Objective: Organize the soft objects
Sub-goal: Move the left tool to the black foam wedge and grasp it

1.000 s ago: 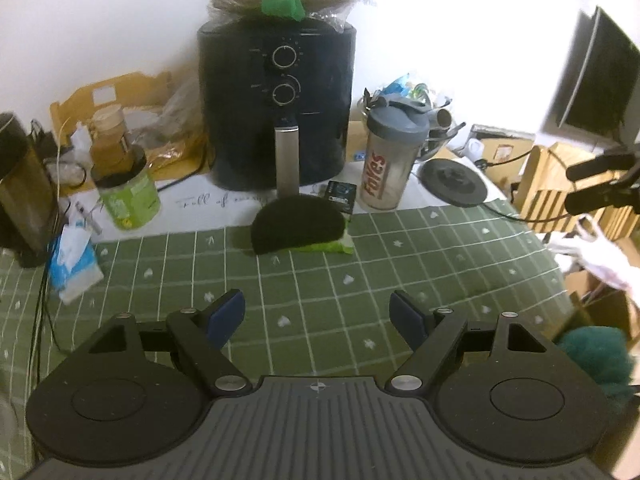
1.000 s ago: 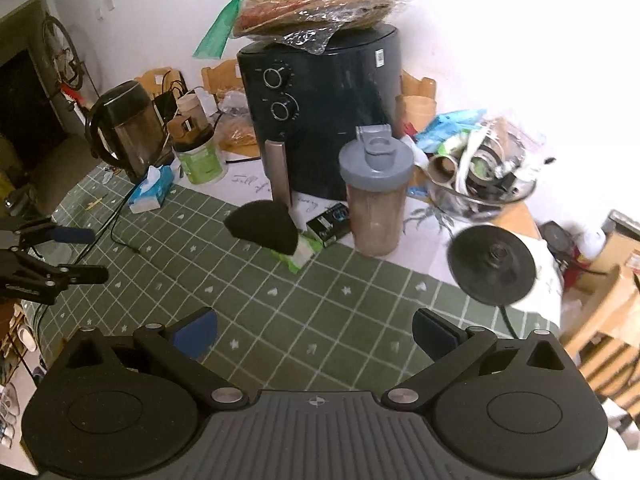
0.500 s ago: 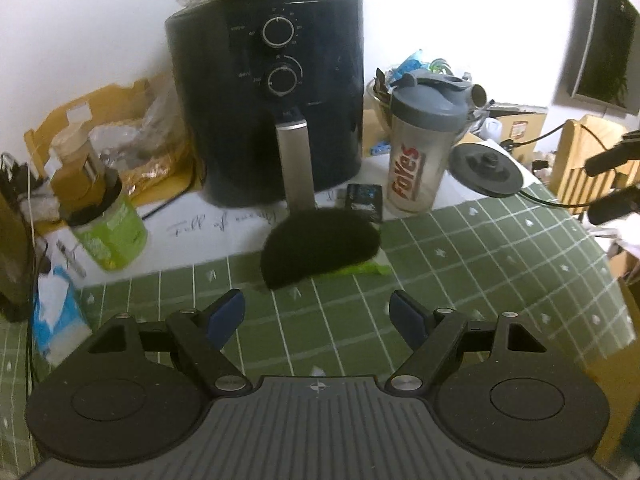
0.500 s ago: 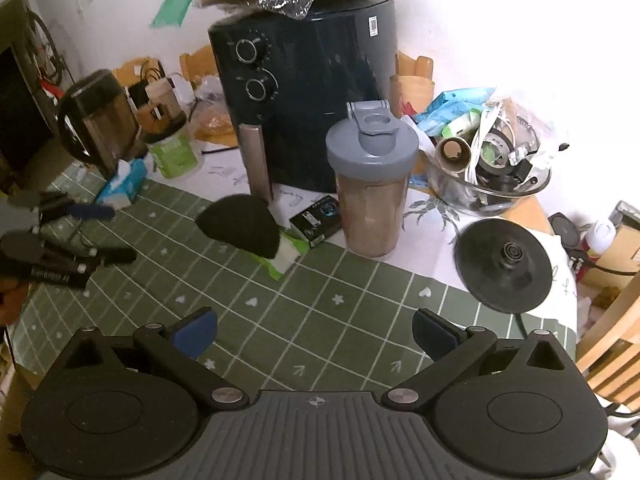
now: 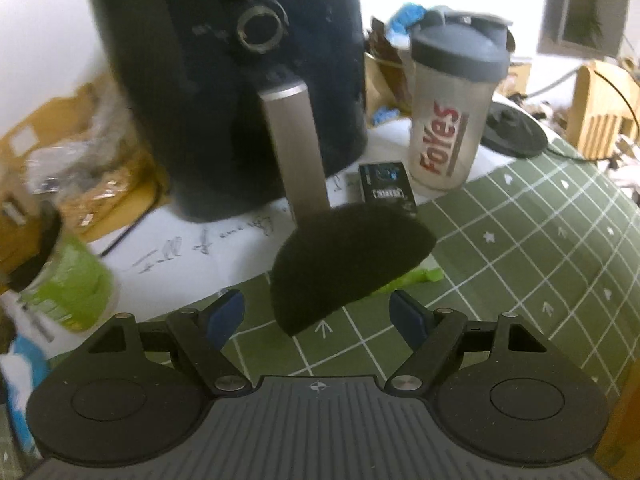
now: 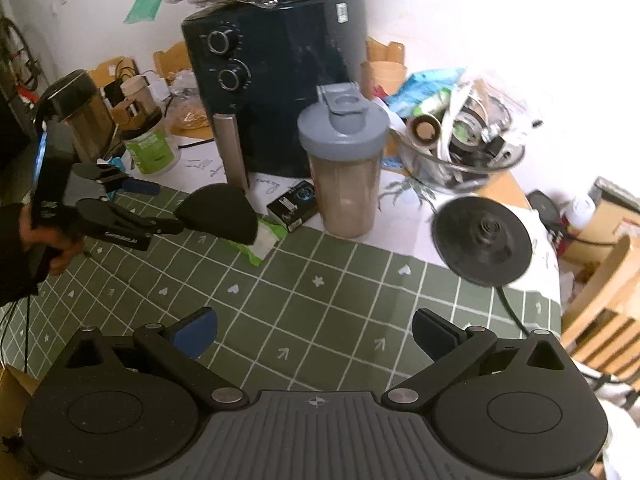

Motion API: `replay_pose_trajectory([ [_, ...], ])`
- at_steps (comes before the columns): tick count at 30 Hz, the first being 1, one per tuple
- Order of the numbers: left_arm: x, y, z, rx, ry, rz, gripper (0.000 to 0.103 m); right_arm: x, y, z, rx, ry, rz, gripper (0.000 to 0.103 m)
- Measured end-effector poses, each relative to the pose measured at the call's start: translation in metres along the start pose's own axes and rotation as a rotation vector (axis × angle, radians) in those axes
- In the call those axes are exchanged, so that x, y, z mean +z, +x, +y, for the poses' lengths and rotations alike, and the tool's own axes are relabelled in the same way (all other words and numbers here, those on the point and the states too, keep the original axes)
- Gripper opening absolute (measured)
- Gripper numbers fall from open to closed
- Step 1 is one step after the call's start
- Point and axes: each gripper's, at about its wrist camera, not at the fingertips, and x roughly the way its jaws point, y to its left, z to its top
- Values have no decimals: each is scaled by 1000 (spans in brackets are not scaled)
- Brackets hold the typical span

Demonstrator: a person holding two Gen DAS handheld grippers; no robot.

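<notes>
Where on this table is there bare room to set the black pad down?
Free: the green checked cloth in front of the shaker bottle, between the black pad and kettle base. Crowded: the back strip around the air fryer, glass bowl and green tub.

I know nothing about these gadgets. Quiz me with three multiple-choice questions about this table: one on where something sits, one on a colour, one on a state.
1. Where does the black soft pad lie?
A. on a green packet in front of the air fryer
B. inside the glass bowl
C. on top of the shaker bottle

2. What colour is the shaker bottle's lid?
A. red
B. grey
C. yellow

3. How do the left gripper's jaws stand?
A. clamped on the pad
B. shut and empty
C. open, pad not gripped

Answers: 1 A, the packet shows under the pad's edge; 2 B, the lid is plainly grey; 3 C, both blue pads stand clear of it.
</notes>
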Motion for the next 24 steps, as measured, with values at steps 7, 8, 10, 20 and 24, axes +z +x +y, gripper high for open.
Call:
replay_pose_trajectory([
  [7, 1, 39, 11, -60, 86, 58, 80, -15, -13, -7, -45, 47, 16, 103],
  [8, 2, 43, 12, -66, 92, 64, 80, -18, -15, -8, -52, 55, 18, 103],
  [10, 4, 53, 15, -82, 101, 78, 80, -22, -19, -9, -63, 66, 26, 103],
  [20, 18, 70, 12, -193, 111, 87, 59, -44, -37, -12, -111, 78, 46, 103],
  [24, 18, 62, 5, -167, 99, 83, 57, -44, -41, -14, -112, 72, 37, 103],
])
